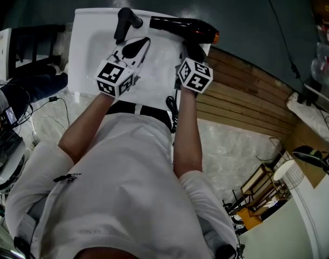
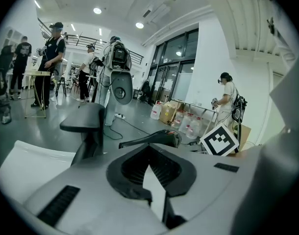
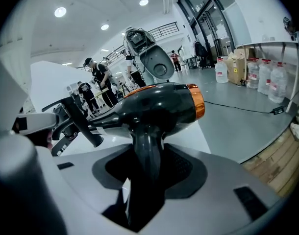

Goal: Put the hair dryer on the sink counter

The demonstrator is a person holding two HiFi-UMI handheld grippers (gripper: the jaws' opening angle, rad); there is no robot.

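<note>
The black hair dryer [image 1: 183,27] with an orange ring at its back end is held level over the far right corner of the white sink counter [image 1: 86,63]. My right gripper [image 1: 190,50] is shut on its handle [image 3: 147,146], with the body [image 3: 159,106] just above the jaws. I cannot tell whether the dryer touches the counter. My left gripper [image 1: 143,42] hovers over the basin next to the black faucet [image 1: 127,21], jaws shut with nothing between them. From the left gripper [image 2: 149,148], the dryer's nozzle [image 2: 157,138] shows just beyond the jaw tips.
A wooden slatted platform [image 1: 251,90] borders the sink on the right. The dryer's black cord [image 1: 171,109] hangs by my waist. The faucet [image 3: 78,124] stands left of the dryer. Several people [image 2: 51,62] stand far off, and water bottles [image 3: 267,80] line the wall.
</note>
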